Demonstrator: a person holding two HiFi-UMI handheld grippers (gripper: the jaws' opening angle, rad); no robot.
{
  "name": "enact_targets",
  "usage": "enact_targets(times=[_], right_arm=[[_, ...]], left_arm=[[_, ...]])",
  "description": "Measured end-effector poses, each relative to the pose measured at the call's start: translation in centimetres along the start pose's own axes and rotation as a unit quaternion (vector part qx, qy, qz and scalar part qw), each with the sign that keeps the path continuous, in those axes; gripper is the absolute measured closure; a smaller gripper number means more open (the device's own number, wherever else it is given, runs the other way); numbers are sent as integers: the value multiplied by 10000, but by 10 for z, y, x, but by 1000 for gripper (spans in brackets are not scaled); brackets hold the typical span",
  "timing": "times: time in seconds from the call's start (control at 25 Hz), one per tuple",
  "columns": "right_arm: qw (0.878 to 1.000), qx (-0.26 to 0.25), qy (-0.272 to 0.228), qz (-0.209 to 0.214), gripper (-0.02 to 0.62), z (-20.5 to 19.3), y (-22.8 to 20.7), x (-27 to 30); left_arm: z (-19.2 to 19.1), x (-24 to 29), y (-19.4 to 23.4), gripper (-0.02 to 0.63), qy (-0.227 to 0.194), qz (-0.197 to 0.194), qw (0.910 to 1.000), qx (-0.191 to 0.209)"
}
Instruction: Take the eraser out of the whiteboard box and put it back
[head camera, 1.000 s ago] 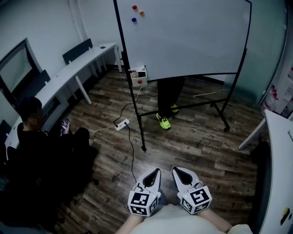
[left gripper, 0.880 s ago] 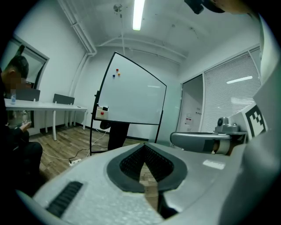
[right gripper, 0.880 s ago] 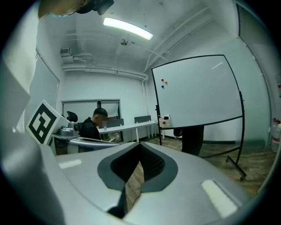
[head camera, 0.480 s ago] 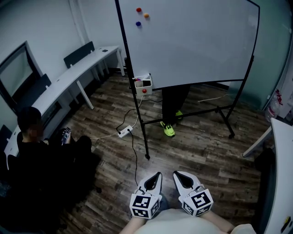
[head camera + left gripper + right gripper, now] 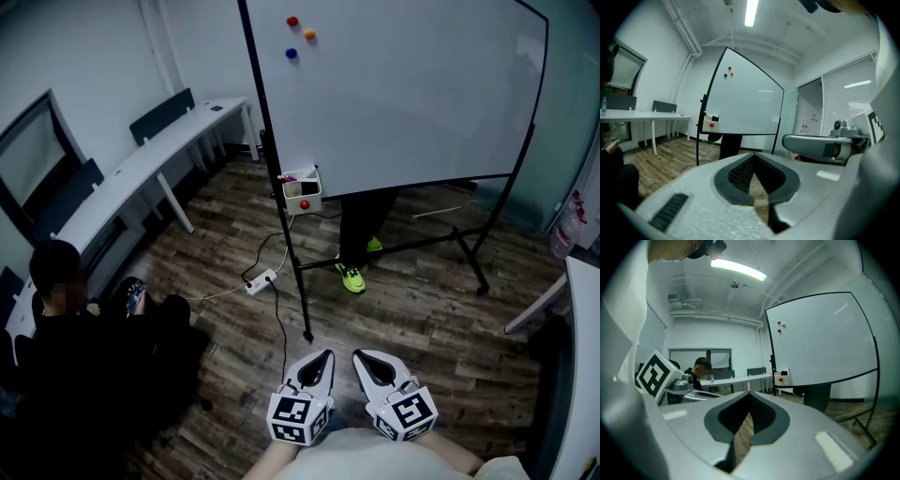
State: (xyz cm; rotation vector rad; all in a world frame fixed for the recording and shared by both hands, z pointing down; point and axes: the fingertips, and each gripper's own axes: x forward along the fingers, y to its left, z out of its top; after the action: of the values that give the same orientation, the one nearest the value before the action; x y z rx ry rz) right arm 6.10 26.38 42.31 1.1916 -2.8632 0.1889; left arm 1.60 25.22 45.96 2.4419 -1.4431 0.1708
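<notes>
The white whiteboard box (image 5: pixel 302 192) hangs on the left post of a rolling whiteboard (image 5: pixel 403 84), a red magnet on its front. A dark block shows at its top; I cannot tell whether it is the eraser. The box also shows far off in the left gripper view (image 5: pixel 710 123) and the right gripper view (image 5: pixel 782 377). My left gripper (image 5: pixel 319 359) and right gripper (image 5: pixel 361 357) are side by side low in the head view, well short of the board. Both are shut and hold nothing, the left gripper (image 5: pixel 753 157) and the right gripper (image 5: pixel 749 394) pointing toward the board.
A person in neon green shoes (image 5: pixel 353 277) stands behind the whiteboard. A power strip (image 5: pixel 262 280) and its cable lie on the wood floor by the stand's foot. Another person (image 5: pixel 66 309) sits at the left near a long white desk (image 5: pixel 141 159). A white table edge (image 5: pixel 581 309) is at the right.
The whiteboard and its box have come nearer and sit lower in the head view. Both grippers keep their place side by side at the bottom, still shut.
</notes>
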Motion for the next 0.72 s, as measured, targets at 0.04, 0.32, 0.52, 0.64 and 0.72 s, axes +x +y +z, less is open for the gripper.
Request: enact_targets(times=[0.04,0.32,0.52,0.64,0.72], right_arm=[[10000,44,72,0,591,0,-2,6],[9993,266,229,-99,591,2,-21,45],[9995,179,226,-119,591,5,-27,73],[9994,166,291,-92,591,6,-30,92],[9994,156,310,-84,591,7,-33,105]], left_arm=[[2,4,4,606,11,-8,10000,-7],[18,31,34,606,106,-152,9998,7],[29,48,58,606,62,-188,9998,20],[36,57,73,606,31,-188,9998,7],[40,61,83,606,22,-191,9998,10]])
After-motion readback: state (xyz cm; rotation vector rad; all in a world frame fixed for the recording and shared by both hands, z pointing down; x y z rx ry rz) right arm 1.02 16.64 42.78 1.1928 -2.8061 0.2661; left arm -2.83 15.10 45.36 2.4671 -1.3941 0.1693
